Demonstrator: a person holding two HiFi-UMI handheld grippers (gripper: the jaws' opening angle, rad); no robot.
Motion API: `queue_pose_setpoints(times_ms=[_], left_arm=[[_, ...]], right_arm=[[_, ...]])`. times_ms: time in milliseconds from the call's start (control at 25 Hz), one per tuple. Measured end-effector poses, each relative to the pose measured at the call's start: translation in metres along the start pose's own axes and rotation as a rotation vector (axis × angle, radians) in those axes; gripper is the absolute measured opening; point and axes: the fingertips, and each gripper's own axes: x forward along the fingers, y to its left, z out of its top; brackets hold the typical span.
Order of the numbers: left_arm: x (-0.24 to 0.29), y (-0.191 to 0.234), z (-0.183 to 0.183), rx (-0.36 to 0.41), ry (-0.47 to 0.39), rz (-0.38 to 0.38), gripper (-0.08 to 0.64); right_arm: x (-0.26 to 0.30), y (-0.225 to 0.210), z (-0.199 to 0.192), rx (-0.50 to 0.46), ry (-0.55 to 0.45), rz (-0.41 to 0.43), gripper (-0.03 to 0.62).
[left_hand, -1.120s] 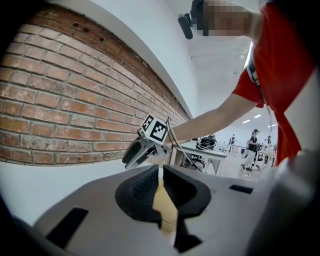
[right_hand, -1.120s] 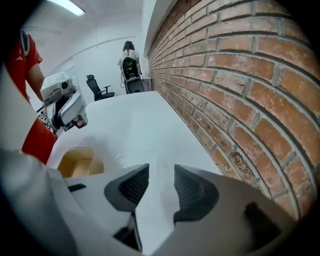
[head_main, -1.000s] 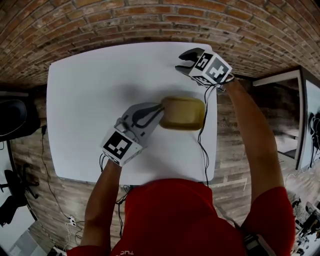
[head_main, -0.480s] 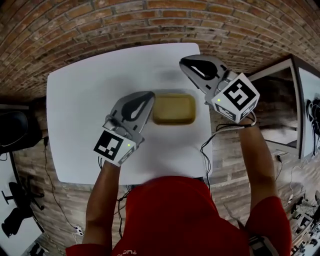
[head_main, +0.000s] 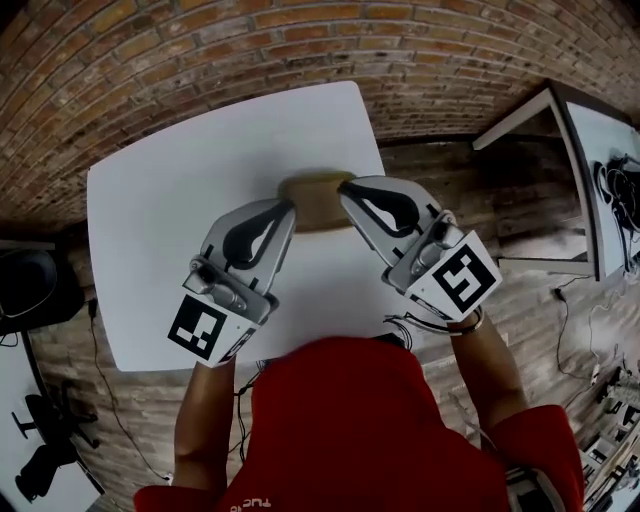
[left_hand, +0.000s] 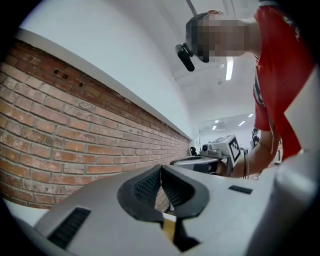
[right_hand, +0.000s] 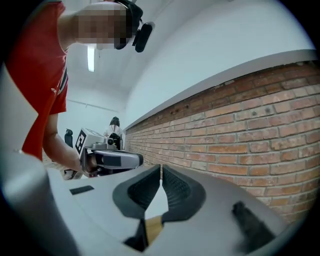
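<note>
Beyond the tips of both my grippers runs the brick wall (head_main: 200, 60), the biggest thing around. Beneath them lies the white table (head_main: 150, 210), whose far edge meets the bricks. To the right of my right gripper (head_main: 347, 188) stands another desk (head_main: 600, 150), well apart. Between the two grippers sits the tan tub (head_main: 312, 200), its ends partly covered by them. My left gripper (head_main: 283, 207) is clamped on the tub's left rim, with a tan sliver pinched between the closed jaws in the left gripper view. The right gripper pinches the right rim the same way. The two face each other across the tub.
</note>
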Motion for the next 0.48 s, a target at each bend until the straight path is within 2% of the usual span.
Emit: queue_pose_setpoints(times_ms=[240, 480], left_arm=[[-0.013, -0.036, -0.005, 0.003, 0.031, -0.030, 0.020], [-0.022, -0.050, -0.017, -0.020, 0.044, -0.032, 0.017]], right_arm=[[-0.020, 0.036, -0.003, 0.045, -0.015, -0.009, 0.034], [-0.023, 0.071, -0.008, 0.074, -0.027, 0.006, 0.029]])
